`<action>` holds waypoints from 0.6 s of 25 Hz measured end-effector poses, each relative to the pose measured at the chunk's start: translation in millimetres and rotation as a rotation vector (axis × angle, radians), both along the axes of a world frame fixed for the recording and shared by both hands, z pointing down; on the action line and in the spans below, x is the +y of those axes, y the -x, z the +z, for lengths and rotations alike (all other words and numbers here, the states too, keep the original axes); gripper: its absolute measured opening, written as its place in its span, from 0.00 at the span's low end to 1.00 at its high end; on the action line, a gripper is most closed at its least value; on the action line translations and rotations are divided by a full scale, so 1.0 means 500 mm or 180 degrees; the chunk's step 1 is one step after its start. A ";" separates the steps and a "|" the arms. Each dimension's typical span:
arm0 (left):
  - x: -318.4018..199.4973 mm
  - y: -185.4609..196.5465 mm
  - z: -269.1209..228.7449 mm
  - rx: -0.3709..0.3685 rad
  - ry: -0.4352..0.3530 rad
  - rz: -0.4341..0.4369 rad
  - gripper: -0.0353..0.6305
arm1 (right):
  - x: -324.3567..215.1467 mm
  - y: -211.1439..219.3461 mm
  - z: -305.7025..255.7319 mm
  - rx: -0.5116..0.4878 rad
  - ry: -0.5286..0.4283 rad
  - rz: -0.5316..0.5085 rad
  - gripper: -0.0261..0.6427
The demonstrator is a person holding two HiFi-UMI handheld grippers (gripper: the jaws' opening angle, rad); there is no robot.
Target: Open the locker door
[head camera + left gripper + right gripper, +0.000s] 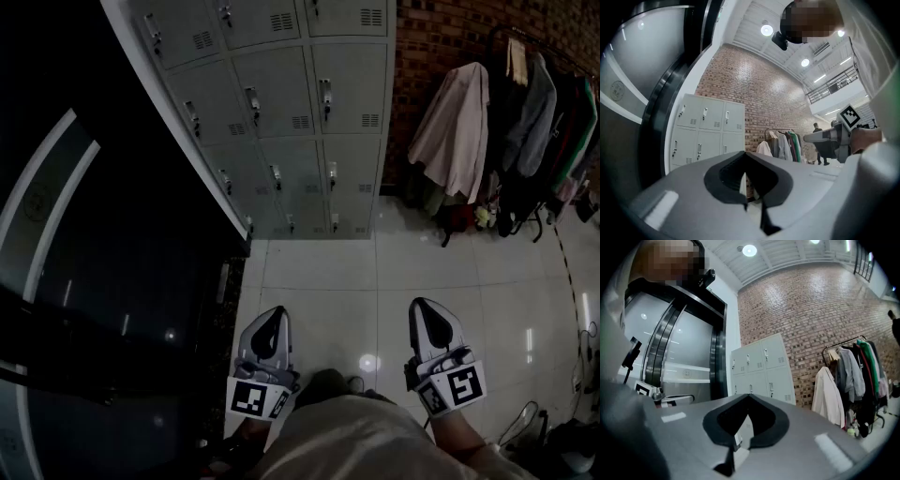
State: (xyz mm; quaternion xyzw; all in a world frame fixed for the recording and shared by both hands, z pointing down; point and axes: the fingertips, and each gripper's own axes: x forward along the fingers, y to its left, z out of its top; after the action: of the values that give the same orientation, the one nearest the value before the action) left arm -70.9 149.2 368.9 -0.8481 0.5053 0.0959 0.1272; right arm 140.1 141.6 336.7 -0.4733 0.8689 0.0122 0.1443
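1. Underfoot, the pale glossy tiled floor spreads ahead of me to the walls and catches spots of ceiling light.
2. On my left, a dark glass partition with pale bands runs up to the near side of the lockers.
3. Beyond the floor rises the red brick wall.
4. Against that wall stands the grey locker bank, three columns of doors wide. Each door has a small handle and a vent. Every door I can see is shut, and the bank is well apart from both my claws.
5. Just right of the lockers, a clothes rack carries coats and jackets, with a pale coat at its left end.
6. My left claw hangs low over the floor, its jaws fully together with nothing between them.
7. My right claw is level with it on the other side, also closed tight and empty.
8. Each claw has a marker cube at its rear, the left cube and the right cube, close to my body.
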 end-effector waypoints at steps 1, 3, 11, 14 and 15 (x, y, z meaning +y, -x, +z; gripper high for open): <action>-0.003 0.010 0.003 -0.0028 0.0030 -0.0059 0.08 | -0.003 0.003 0.000 0.0010 0.0004 -0.0019 0.04; -0.011 0.023 0.021 -0.0161 0.0186 -0.0136 0.11 | -0.011 0.006 0.001 0.0027 0.0012 -0.0047 0.04; -0.096 0.022 0.036 -0.0087 0.0008 0.0061 0.13 | -0.098 0.023 0.036 0.0006 0.0093 -0.0019 0.04; -0.149 0.025 0.043 -0.0038 -0.0023 0.0128 0.13 | -0.150 0.030 0.051 -0.0020 0.0160 0.0008 0.04; -0.170 0.027 0.046 -0.0034 -0.0019 0.0128 0.13 | -0.169 0.032 0.057 -0.0028 0.0158 0.0001 0.04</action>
State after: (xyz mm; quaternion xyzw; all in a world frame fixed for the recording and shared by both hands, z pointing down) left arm -84.2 64.0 392.0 -0.8582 0.4871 0.0954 0.1305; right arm 124.1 57.2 365.2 -0.4769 0.8682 -0.0114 0.1364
